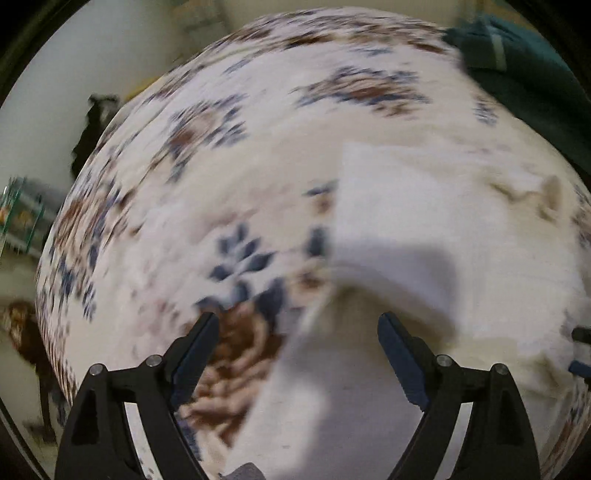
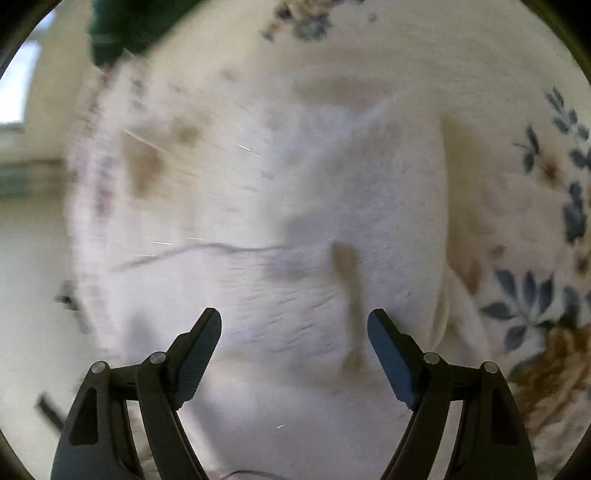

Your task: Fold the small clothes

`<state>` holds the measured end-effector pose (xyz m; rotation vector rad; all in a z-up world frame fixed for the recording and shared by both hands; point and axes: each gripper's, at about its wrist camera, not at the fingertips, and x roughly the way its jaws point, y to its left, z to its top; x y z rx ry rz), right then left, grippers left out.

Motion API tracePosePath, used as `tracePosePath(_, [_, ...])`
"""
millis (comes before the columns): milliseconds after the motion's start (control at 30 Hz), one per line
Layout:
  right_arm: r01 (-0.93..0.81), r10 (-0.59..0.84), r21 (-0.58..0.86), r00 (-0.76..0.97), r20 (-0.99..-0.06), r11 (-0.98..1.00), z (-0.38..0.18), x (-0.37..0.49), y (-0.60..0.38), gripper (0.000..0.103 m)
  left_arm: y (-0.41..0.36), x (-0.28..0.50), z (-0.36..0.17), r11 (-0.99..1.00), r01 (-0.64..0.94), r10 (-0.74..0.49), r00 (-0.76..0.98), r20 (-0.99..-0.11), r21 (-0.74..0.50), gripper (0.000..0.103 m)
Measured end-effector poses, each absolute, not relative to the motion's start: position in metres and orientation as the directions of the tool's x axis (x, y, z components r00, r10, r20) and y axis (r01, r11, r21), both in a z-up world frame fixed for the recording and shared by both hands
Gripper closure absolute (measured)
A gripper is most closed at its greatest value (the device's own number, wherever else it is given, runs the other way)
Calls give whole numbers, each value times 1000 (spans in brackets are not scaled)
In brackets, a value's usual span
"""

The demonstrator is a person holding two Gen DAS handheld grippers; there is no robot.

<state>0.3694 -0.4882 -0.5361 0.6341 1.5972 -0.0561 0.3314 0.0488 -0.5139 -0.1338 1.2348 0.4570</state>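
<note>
A white garment (image 1: 406, 221) lies on a floral bedspread (image 1: 221, 155), blurred by motion. My left gripper (image 1: 297, 321) is open and empty, just above the garment's left edge. In the right wrist view the same white garment (image 2: 351, 206) fills the middle, with a crease running across it. My right gripper (image 2: 294, 317) is open and empty, close over the cloth. A fingertip of the right gripper (image 1: 581, 334) shows at the right edge of the left wrist view.
A dark green cloth (image 1: 524, 74) lies at the far right of the bed and also shows in the right wrist view (image 2: 125, 29). The bed edge (image 1: 66, 221) drops off on the left to a pale floor with dark items (image 1: 92, 125).
</note>
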Motion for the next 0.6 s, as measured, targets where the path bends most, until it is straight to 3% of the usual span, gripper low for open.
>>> tracePosePath(33, [420, 347, 310, -11, -938, 853, -542, 371, -483, 21, 58, 328, -517, 893, -422, 273, 242, -931, 153, 16])
tracePosePath(67, [414, 332, 288, -35, -943, 863, -550, 373, -476, 36, 65, 326, -519, 888, -432, 281, 236, -930, 159, 16])
tracePosePath(100, [404, 312, 267, -50, -949, 875, -553, 372, -470, 71, 68, 325, -520, 886, -436, 285, 235, -929, 161, 16])
tracePosePath(133, [388, 303, 261, -50, -952, 884, -553, 371, -465, 90, 74, 324, -521, 882, -443, 288, 233, -929, 162, 16])
tracePosePath(300, [309, 194, 214, 96, -976, 927, -507, 370, -457, 94, 88, 337, -515, 872, -470, 281, 256, -925, 135, 16])
tracePosePath(400, [312, 81, 118, 128, -989, 943, -489, 379, -480, 94, 92, 356, -513, 881, -461, 263, 284, -922, 109, 16])
tracePosePath(600, [318, 109, 129, 80, -991, 939, -510, 407, -505, 93, 82, 407, -520, 925, -367, 231, 329, -916, 102, 16])
